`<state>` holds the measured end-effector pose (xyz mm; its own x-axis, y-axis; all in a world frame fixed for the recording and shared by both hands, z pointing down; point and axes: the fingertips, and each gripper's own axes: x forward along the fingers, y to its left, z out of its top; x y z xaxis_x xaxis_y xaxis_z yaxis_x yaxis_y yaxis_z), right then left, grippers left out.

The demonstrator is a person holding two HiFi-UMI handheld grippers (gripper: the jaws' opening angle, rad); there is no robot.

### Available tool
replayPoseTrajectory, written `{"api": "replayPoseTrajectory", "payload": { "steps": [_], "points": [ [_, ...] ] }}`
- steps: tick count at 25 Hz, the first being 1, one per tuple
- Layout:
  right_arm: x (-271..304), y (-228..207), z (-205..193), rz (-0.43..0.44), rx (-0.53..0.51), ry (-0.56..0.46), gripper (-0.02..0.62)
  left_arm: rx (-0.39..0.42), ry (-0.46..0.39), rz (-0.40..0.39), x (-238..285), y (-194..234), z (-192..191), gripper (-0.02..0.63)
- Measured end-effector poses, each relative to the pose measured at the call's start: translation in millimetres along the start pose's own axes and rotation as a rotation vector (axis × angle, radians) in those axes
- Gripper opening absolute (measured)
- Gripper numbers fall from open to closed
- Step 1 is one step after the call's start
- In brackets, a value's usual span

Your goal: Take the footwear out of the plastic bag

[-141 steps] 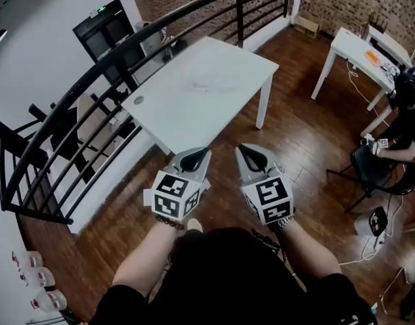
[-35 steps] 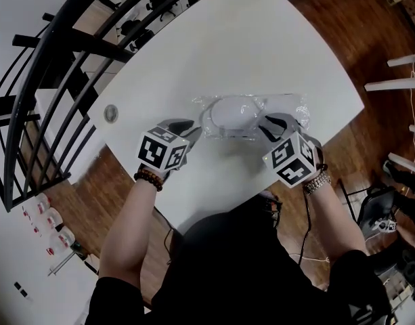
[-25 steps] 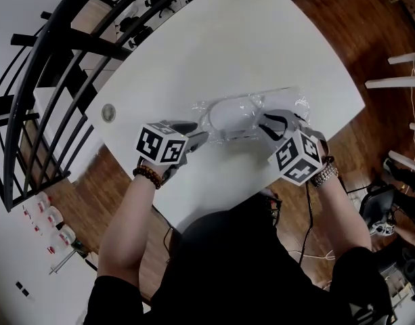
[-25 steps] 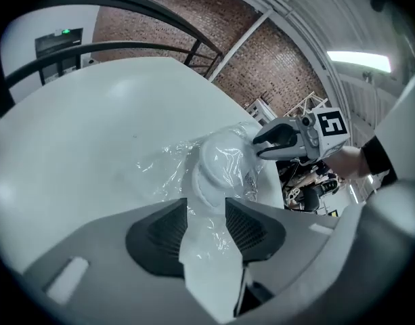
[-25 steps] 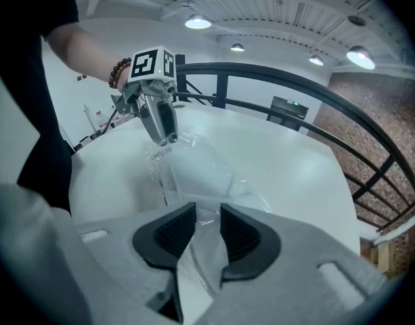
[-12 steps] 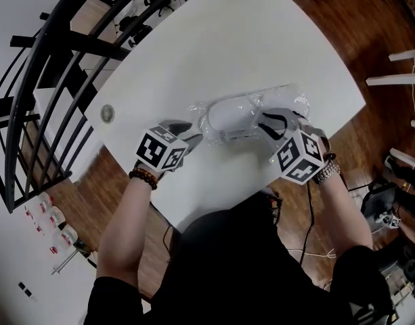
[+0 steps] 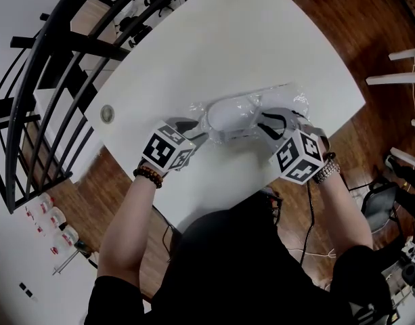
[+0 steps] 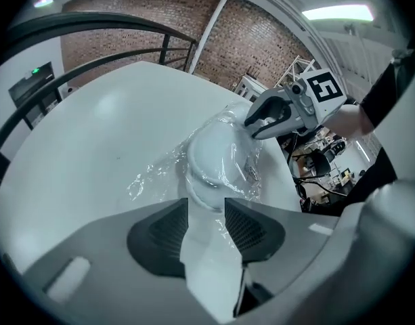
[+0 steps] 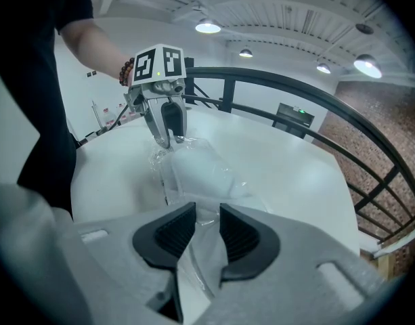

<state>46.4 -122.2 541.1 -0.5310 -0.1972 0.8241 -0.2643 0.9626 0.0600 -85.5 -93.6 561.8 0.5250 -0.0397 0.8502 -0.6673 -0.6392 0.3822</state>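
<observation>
1. The left gripper (image 8: 206, 207) is clamping its jaws on the near end of the plastic bag (image 8: 156, 175). The film-wrapped, rounded end of the white footwear (image 8: 217, 156) is filling the gap between the pads.
2. The right gripper (image 9: 207, 212) is pinching the opposite end of the bag. Clear, crinkled film is running up between its pads, which are standing close together on it.
3. The footwear is sitting fully inside the bag, lying between the two grippers. It is reaching into the left gripper's jaws, while its other end is stopping just short of the right gripper's tips.
4. The bag is lying flat on the white table (image 7: 227, 39), close to the edge nearest the person, with its length running from one gripper to the other.
5. Both grippers are slanting down at the table from that near edge and converging on the bag. Their marker cubes, left (image 7: 168, 149) and right (image 7: 298, 156), are facing up toward the head camera.
6. The person's left wrist is wearing a bead bracelet (image 7: 147, 176), and the right wrist is wearing a metal band (image 7: 325, 171).
7. A small round grommet (image 7: 107, 113) is sitting in the tabletop, well to the left of the bag.
8. A black railing (image 7: 31, 80) is curving past the table's far left side, and a dark wood floor (image 7: 342, 19) is showing around the table.
</observation>
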Motion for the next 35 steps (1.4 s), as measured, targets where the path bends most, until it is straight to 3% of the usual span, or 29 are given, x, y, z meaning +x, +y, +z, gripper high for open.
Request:
{"api": "replayPoseTrajectory", "payload": {
  "steps": [8,14,23,35],
  "points": [
    [1.7,-1.6,2.2,-0.002,-0.006,-0.013,0.100,-0.123,-0.001,-0.044,4.5,2.4,3.3,0.186],
    [-0.1,-1.5,2.5,-0.004,0.014,-0.032,0.100,-0.172,-0.021,-0.021,1.8,7.1,5.6,0.123],
    [-26.5,-21.5,-1.1,-0.089,0.150,-0.107,0.118,-0.221,-0.092,0.008,-9.4,11.8,9.7,0.074],
    [-19.3,-21.2,-22.6,-0.101,0.092,-0.016,0.118,-0.296,-0.156,0.025,-27.6,20.5,5.8,0.061]
  ]
}}
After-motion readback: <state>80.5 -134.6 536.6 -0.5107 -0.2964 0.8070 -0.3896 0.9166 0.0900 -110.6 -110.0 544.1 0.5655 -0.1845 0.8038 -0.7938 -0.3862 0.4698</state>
